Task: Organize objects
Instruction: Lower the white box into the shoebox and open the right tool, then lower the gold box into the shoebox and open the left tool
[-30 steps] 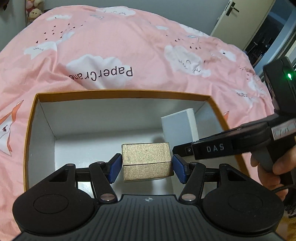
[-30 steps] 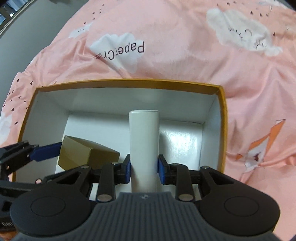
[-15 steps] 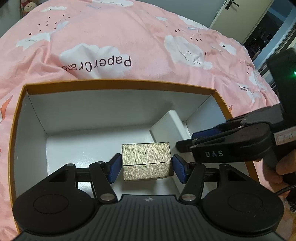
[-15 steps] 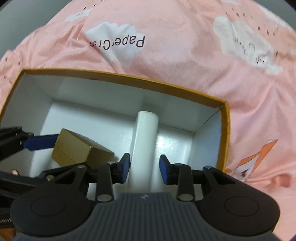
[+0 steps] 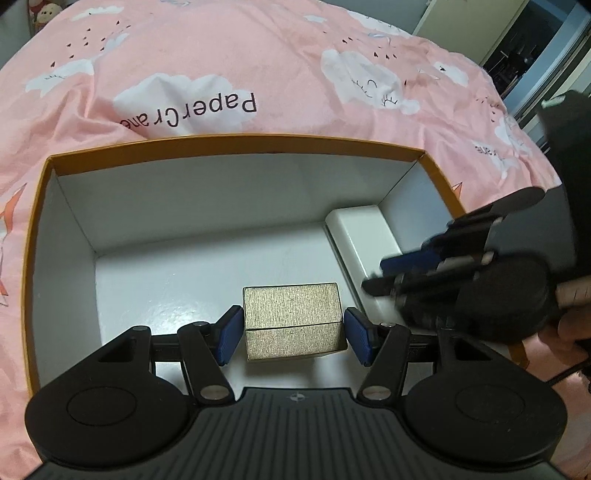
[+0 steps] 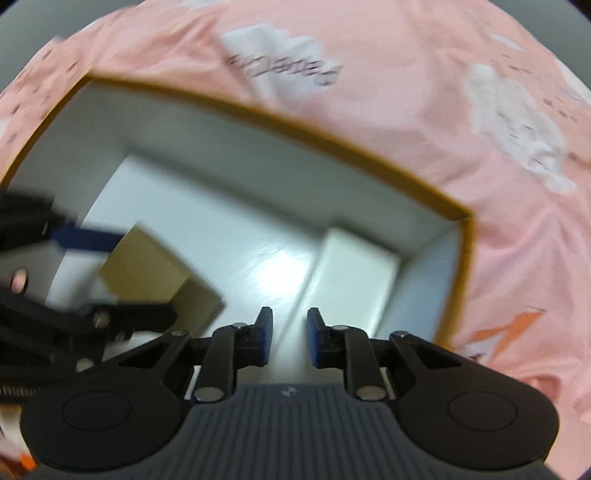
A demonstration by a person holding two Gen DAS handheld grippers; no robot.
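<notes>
White slab [image 5: 364,240] now flat — right tool [image 6: 290,338] empty

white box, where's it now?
The white box lies flat on the floor of the orange-rimmed box, along its right wall in the left wrist view, right of the gold box.

Pink bedspread [image 5: 295,74] with white clouds and "PaperCrane" print, plush toys [image 5: 42,13] at far left, pale door [image 5: 476,26] far right, dark doorway [image 5: 517,55] beside it
</notes>
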